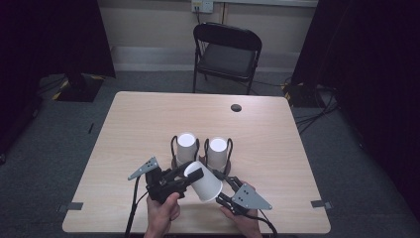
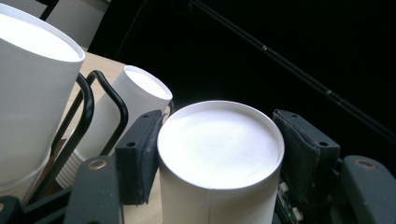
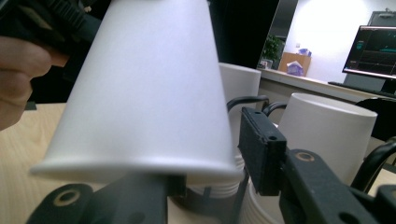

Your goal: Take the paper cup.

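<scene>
A white paper cup (image 1: pixel 205 183) hangs tilted above the table's near edge, closed base to the left. My left gripper (image 1: pixel 190 173) is shut on that base end (image 2: pixel 219 144), a black pad (image 2: pixel 140 154) against each side. My right gripper (image 1: pixel 224 191) is at the cup's wide rim (image 3: pixel 140 93), jaws apart, with the rim's edge over the gap between them (image 3: pixel 215 163). Behind stand two more white cups, upside down in black wire holders: the left one (image 1: pixel 186 146) (image 2: pixel 32 93) and the right one (image 1: pixel 217 151) (image 2: pixel 126 107).
The light wood table (image 1: pixel 148 114) has a dark cable hole (image 1: pixel 236 107) at its far side. A black folding chair (image 1: pixel 227 52) stands beyond it. Grey tape marks (image 1: pixel 74 206) sit at the near corners. A monitor (image 3: pixel 373 51) glows far off.
</scene>
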